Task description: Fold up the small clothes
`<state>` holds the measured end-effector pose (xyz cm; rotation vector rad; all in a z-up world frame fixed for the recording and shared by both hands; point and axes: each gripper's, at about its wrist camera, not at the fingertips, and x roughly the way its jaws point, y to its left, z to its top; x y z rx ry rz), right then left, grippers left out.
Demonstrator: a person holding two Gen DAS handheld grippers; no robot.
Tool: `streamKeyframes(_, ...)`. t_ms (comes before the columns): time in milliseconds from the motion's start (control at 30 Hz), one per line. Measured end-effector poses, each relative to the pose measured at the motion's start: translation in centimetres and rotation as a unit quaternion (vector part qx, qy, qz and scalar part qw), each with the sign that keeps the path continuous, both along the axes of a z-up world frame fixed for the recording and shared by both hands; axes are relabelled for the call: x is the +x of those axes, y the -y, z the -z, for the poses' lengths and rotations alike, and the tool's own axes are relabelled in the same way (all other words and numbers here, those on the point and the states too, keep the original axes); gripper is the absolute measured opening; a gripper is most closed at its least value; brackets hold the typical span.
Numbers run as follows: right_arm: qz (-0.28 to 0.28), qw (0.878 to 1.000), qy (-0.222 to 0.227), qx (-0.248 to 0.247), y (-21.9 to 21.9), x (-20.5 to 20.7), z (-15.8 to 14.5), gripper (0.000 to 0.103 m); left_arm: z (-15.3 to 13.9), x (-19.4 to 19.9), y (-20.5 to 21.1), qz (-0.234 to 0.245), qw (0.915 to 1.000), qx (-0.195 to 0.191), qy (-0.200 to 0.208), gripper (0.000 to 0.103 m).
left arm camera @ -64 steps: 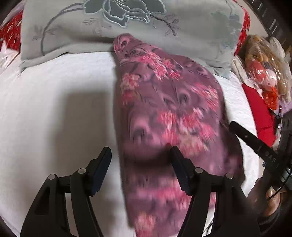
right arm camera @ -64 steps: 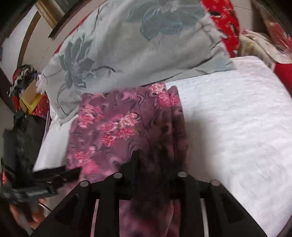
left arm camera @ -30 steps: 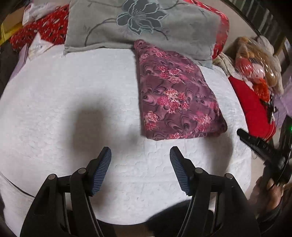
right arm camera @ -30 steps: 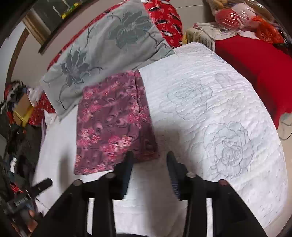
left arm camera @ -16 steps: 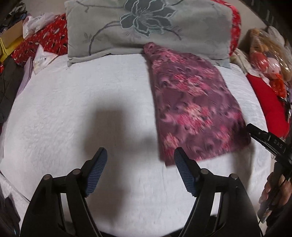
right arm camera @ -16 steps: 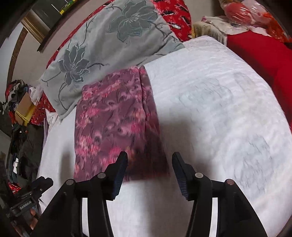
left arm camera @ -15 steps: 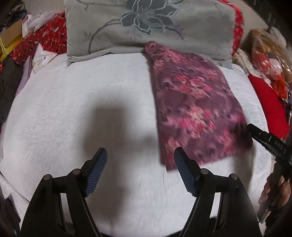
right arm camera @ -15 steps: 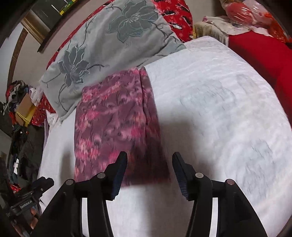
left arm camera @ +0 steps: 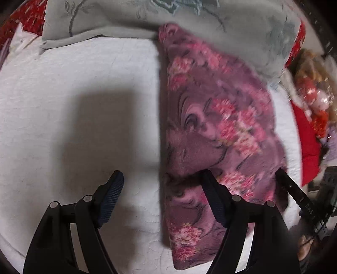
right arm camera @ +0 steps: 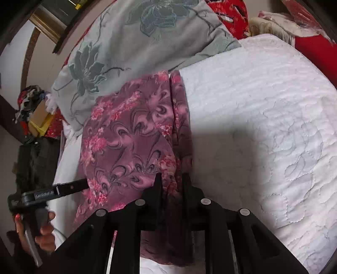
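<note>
White quilted bedding spreads under both my grippers, stitched with faint flower outlines, and a grey pillow with a dark embroidered flower lies across the head of the bed at twelve o'clock. Red patterned fabric shows behind the pillow.

The purple floral garment lies lengthwise on the bed, its far end touching the pillow's lower edge and its near end reaching toward me. In the left wrist view it runs from about twelve o'clock down to five o'clock, and it looks blurred there.

My left gripper has its jaws spread wide. One finger hangs over bare bedding at seven o'clock, and the other sits over the garment's near part, where the cloth bunches up against its tip. Nothing is gripped between them.

My right gripper has its jaws drawn in narrow on the garment's right-hand edge, with a gathered strip of the purple cloth pinched between them and hanging down past the fingers toward six o'clock.

From the right wrist view, my left gripper's dark tip reaches the garment's left edge at nine o'clock, with my hand wrapped around its handle. A red cushion and a plastic-wrapped bundle sit off the bed at three o'clock in the left view.
</note>
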<state>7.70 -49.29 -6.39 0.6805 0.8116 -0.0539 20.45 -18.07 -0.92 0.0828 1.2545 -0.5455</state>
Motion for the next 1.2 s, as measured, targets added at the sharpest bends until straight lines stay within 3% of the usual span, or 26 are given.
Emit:
streamKeyframes(100,0.009,1.0,0.027,-0.004,0.7,0.7,-2.6,0.026,-1.8,1.6,-0.5,-0.021,0.9991,-0.037,-0.001,0.076)
streamKeyframes(200,0.022,0.998,0.065,0.009,1.9,3.1,-4.6,0.043,-3.2,3.4,0.3,-0.034,0.9977,-0.058,-0.004,0.076)
streamKeyframes(233,0.029,0.998,0.063,0.004,2.2,4.6,-4.7,0.051,-3.3,4.0,0.9,-0.031,0.998,-0.055,-0.009,0.076)
streamKeyframes(333,0.047,0.999,0.022,-0.013,2.8,8.4,-3.5,0.051,-2.8,5.1,2.6,-0.024,0.9987,-0.04,-0.02,0.076)
streamKeyframes(400,0.045,0.999,-0.006,-0.008,2.9,10.2,-2.5,0.051,-2.2,6.0,3.5,-0.024,0.9986,-0.036,-0.029,0.076)
streamKeyframes(433,0.031,0.999,-0.014,-0.002,2.7,11.1,-2.1,0.033,-2.0,6.6,3.9,-0.022,0.9983,-0.041,-0.036,0.076)
streamKeyframes(467,0.01,1.0,-0.001,-0.002,2.4,11.6,-2.3,0.006,-1.7,7.0,4.3,-0.019,0.9976,-0.052,-0.043,0.076)
streamKeyframes(500,-0.013,1.0,0.012,-0.014,2.0,11.9,-2.9,0.004,-1.5,7.2,4.6,-0.018,0.9969,-0.06,-0.046,0.076)
streamKeyframes(567,-0.031,0.997,0.054,-0.055,1.4,11.4,-4.7,0.004,-0.8,8.0,5.2,-0.028,0.9965,-0.064,-0.045,0.076)
streamKeyframes(633,-0.001,0.996,0.069,-0.049,2.6,10.6,-4.7,0.004,0.3,8.7,5.5,-0.041,0.9964,-0.057,-0.047,0.081)
streamKeyframes(667,0.005,0.997,0.058,-0.042,3.3,10.9,-4.1,0.004,0.6,8.9,5.6,-0.044,0.9961,-0.058,-0.05,0.081)
streamKeyframes(733,-0.001,0.998,-0.023,-0.051,3.8,11.6,-1.0,0.004,-0.1,8.5,5.6,-0.036,0.997,-0.053,-0.043,0.081)
streamKeyframes(767,-0.005,0.998,-0.021,-0.06,3.6,11.4,-0.9,0.005,-0.5,8.3,5.5,-0.025,0.9974,-0.054,-0.041,0.081)
streamKeyframes(867,0.009,0.999,0.027,-0.04,3.8,9.3,-3.0,0.011,-2.4,7.3,4.0,-0.012,0.9964,-0.08,-0.023,0.08)
streamKeyframes(933,-0.011,0.997,0.072,-0.018,3.7,8.0,-4.2,0.011,-2.9,5.8,2.4,-0.007,0.9927,-0.118,-0.022,0.08)
streamKeyframes(1000,-0.046,0.995,0.091,-0.009,2.3,6.9,-4.4,0.015,-2.2,4.3,1.4,-0.009,0.9926,-0.119,-0.024,0.08)
streamKeyframes(1033,-0.063,0.995,0.077,-0.02,1.7,6.7,-3.9,0.019,-1.4,3.6,1.6,-0.007,0.9952,-0.095,-0.023,0.08)
streamKeyframes(1100,-0.091,0.993,-0.003,-0.071,-0.1,7.5,-1.4,0.015,0.3,2.4,2.3,0.009,0.999,-0.041,-0.016,0.08)
streamKeyframes(1200,-0.08,0.994,0.004,-0.073,-0.1,6.5,-2.4,0.019,-1.3,1.4,1.2,0.021,0.9984,-0.053,-0.001,0.08)
